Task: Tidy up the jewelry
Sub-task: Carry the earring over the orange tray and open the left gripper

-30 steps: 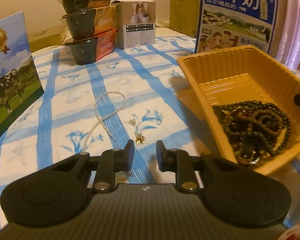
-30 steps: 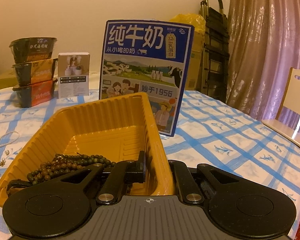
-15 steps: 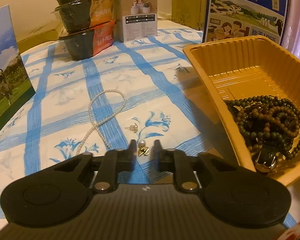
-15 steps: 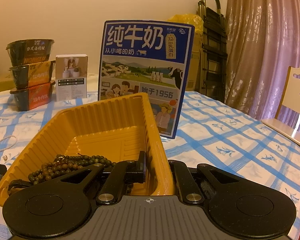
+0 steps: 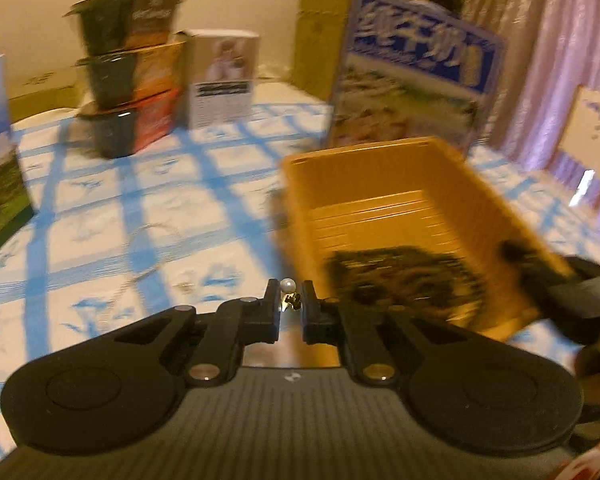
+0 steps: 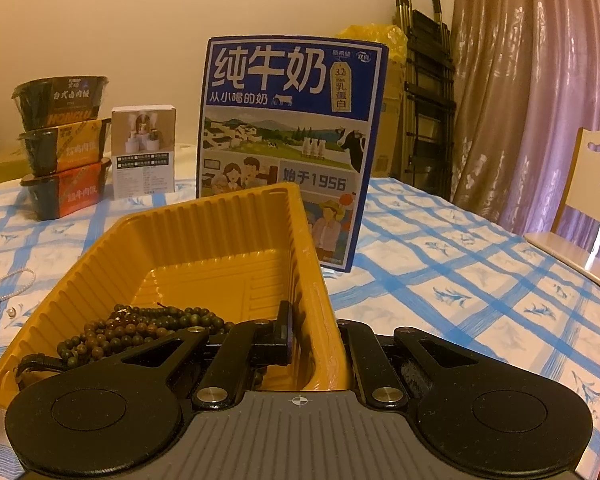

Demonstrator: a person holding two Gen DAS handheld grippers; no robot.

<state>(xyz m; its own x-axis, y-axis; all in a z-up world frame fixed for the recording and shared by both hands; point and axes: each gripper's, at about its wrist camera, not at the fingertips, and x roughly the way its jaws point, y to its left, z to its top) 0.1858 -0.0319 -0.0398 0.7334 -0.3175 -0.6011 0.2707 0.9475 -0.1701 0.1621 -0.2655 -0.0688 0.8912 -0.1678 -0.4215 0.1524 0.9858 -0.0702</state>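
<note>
Blurring beads — earring half-hidden

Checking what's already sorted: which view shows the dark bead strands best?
The right wrist view: the dark bead strands lie sharp inside the yellow tray. The left wrist view shows them only as a motion-blurred dark mass.

Blue-checked table carries yellow tray, milk carton, stacked bowls, pearl necklace

milk carton, stacked bowls — checked tablecloth, chair
</note>
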